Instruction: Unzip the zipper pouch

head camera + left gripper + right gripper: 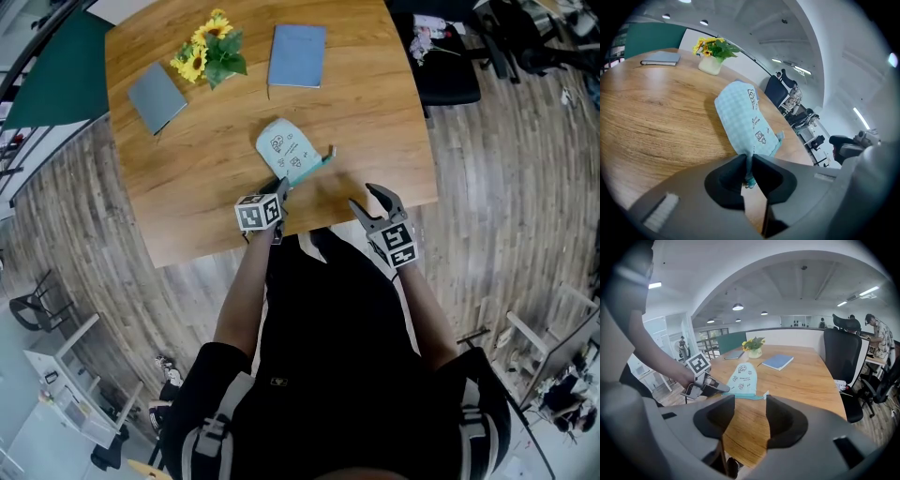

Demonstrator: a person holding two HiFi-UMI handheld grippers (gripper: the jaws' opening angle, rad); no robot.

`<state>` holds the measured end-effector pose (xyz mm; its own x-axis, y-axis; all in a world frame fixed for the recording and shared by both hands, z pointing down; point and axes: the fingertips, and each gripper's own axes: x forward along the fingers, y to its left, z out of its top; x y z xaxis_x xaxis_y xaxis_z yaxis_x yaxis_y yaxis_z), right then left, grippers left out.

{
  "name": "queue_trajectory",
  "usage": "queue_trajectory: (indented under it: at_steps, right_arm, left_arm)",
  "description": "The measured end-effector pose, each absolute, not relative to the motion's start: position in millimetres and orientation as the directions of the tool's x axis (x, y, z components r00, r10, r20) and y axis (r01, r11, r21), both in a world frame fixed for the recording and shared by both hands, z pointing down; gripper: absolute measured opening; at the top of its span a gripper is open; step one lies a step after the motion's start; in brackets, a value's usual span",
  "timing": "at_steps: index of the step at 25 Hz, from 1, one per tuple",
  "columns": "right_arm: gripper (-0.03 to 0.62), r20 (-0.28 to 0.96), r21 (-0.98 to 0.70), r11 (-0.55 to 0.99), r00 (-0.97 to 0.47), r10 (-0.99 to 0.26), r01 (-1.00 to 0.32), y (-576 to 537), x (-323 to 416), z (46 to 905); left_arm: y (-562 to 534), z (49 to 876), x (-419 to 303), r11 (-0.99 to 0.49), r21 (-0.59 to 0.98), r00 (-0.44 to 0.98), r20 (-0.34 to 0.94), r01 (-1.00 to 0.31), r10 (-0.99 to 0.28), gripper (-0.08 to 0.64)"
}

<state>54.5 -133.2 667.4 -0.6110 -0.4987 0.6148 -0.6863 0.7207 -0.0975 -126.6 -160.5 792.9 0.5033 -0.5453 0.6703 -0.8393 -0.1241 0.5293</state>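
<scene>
A light teal zipper pouch (286,150) with small cartoon prints lies on the wooden table (375,122) near its front edge. My left gripper (284,187) is shut on the pouch's near end; in the left gripper view the jaws (749,161) pinch the teal fabric edge of the pouch (745,119). My right gripper (364,197) stands open to the right of the pouch, apart from it, with nothing between its fingers (750,411). The right gripper view shows the pouch (743,377) with a teal tab sticking out at its right end, and the left gripper (705,387) at its left end.
A pot of sunflowers (208,47), a blue notebook (297,54) and a grey notebook (157,96) lie at the table's far side. A black office chair (445,56) stands off the table's right edge. The person stands at the near edge.
</scene>
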Motion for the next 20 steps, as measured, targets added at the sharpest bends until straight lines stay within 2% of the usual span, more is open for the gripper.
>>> queue_trajectory:
  at_steps: [2,8,11,12,20]
  right_arm:
    - [0.21,0.613,-0.099,0.725,-0.616,-0.495,-0.681,-132,53,668]
    - [0.207,0.582,-0.1,0.742,-0.644,-0.496,-0.662,-133,45,654]
    - [0.129,0.565,-0.112,0.771,-0.678,-0.47,-0.627,-132,37,648]
    - [0.121,0.559,-0.114,0.777,-0.687,-0.465,-0.619,-132,34,646]
    - [0.12,0.512,-0.097,0.807,-0.724,-0.462,-0.583,-134,15,625]
  left_arm:
    - [-161,793,-122,-0.116,0.574,0.537,0.651,-0.811,-0.536,0.025]
    - [-159,777,-114,-0.037,0.706,0.585,0.554,-0.707,-0.592,0.007]
    - [-164,761,-106,-0.039,0.759,0.607,0.487,-0.65,-0.628,0.005]
    - [-164,755,-103,-0.044,0.769,0.614,0.472,-0.637,-0.632,0.005]
    - [-180,702,-90,-0.074,0.833,0.629,0.353,-0.549,-0.693,0.003]
